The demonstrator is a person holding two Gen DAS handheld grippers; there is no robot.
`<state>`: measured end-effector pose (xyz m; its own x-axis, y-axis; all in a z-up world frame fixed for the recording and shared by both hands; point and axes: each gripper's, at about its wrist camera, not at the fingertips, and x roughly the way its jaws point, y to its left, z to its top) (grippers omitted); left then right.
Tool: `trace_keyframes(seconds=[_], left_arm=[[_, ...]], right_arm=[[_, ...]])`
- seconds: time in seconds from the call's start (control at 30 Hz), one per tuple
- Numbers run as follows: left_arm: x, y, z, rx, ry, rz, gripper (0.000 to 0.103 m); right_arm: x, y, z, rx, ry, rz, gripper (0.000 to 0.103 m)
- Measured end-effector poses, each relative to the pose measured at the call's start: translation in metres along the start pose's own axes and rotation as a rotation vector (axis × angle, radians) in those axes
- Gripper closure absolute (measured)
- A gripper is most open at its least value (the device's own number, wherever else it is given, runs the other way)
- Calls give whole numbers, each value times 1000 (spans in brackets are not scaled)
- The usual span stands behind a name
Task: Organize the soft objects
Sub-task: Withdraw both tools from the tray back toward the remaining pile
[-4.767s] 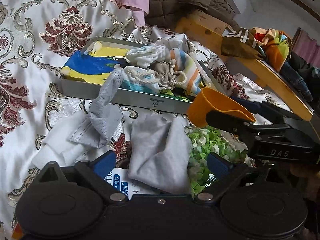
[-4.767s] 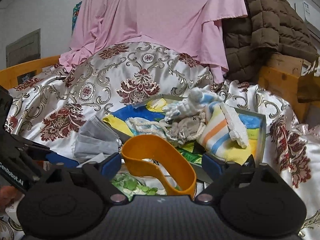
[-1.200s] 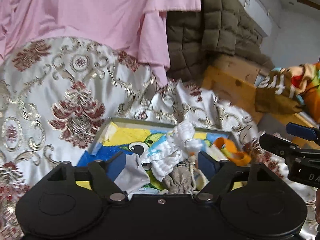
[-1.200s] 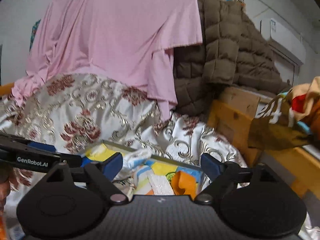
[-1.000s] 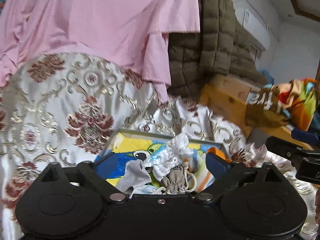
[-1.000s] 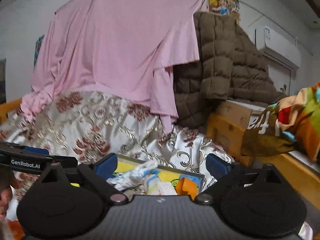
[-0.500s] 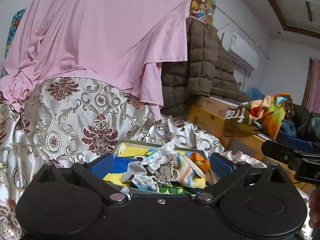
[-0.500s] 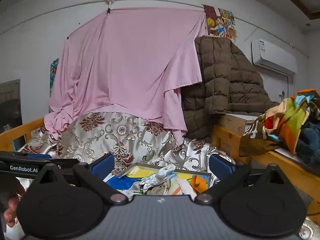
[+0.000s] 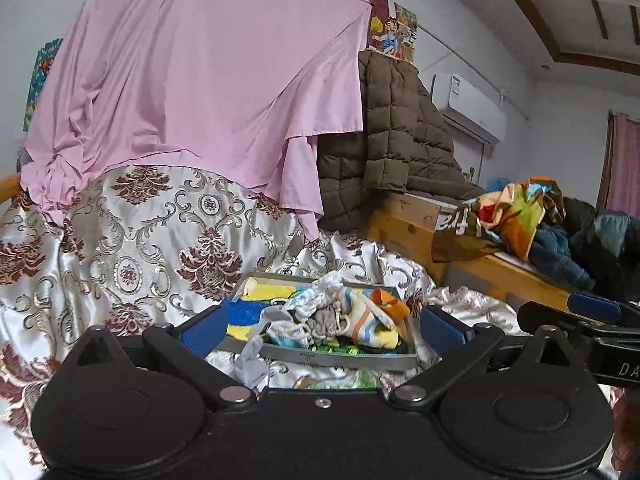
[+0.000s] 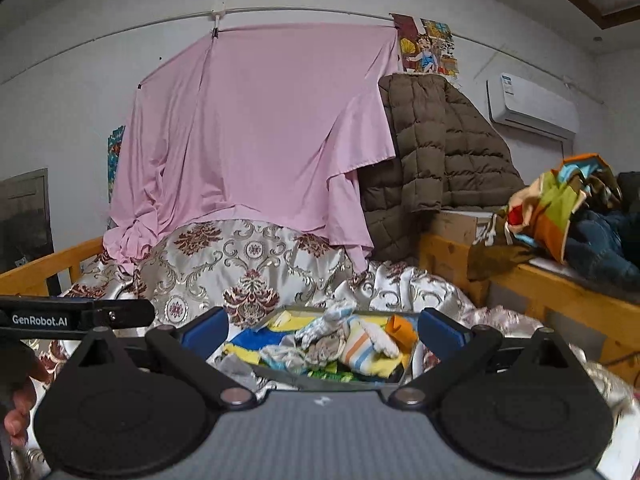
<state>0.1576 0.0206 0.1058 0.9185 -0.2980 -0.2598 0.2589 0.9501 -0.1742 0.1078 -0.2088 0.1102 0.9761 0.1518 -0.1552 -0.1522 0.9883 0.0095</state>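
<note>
Both tools sit high and back from the bed, each spread wide with nothing between its fingers. The left gripper [image 9: 320, 330] frames the tray [image 9: 320, 354] between its 2 blue pads, and the right gripper [image 10: 322, 330] does the same from its side, so each camera looks straight over the pile.

The tray rests on the patterned bedspread [image 9: 132, 240], a flat walled spot that keeps loose cloth from sliding off the slippery satin. Heaped inside are the soft things: a striped cloth [image 9: 360, 320], an orange band [image 9: 390, 306] at the right end, a white knitted piece [image 9: 324, 294] and a grey drawstring pouch [image 9: 324, 320].

1 grey face mask [image 9: 252, 354] hangs over the near wall, half in and half out. That looks like the only stray; I judge the sorting nearly done.
</note>
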Motion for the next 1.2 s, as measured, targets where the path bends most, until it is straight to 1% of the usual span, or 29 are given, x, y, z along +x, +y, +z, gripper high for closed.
trace_keyframes(seconds=[0.2,0.33,0.5,0.73,0.97,1.2], left_arm=[[-19,2,-28,31,20,13,1],[-24,8,-51,37,62,25,1],[-23,15,-71,30,114,38,1],[-15,20,-88,30,170,63,1],[-10,26,-106,30,248,99,1],[-7,27,-110,33,273,123,1]], right_arm=[[-15,8,-26,15,21,-2,0],[-19,11,-44,26,57,-3,0],[-19,13,-64,26,107,-9,0],[-13,15,-80,16,157,-12,0],[-7,16,-96,14,211,-5,0],[1,17,-110,12,270,6,0]])
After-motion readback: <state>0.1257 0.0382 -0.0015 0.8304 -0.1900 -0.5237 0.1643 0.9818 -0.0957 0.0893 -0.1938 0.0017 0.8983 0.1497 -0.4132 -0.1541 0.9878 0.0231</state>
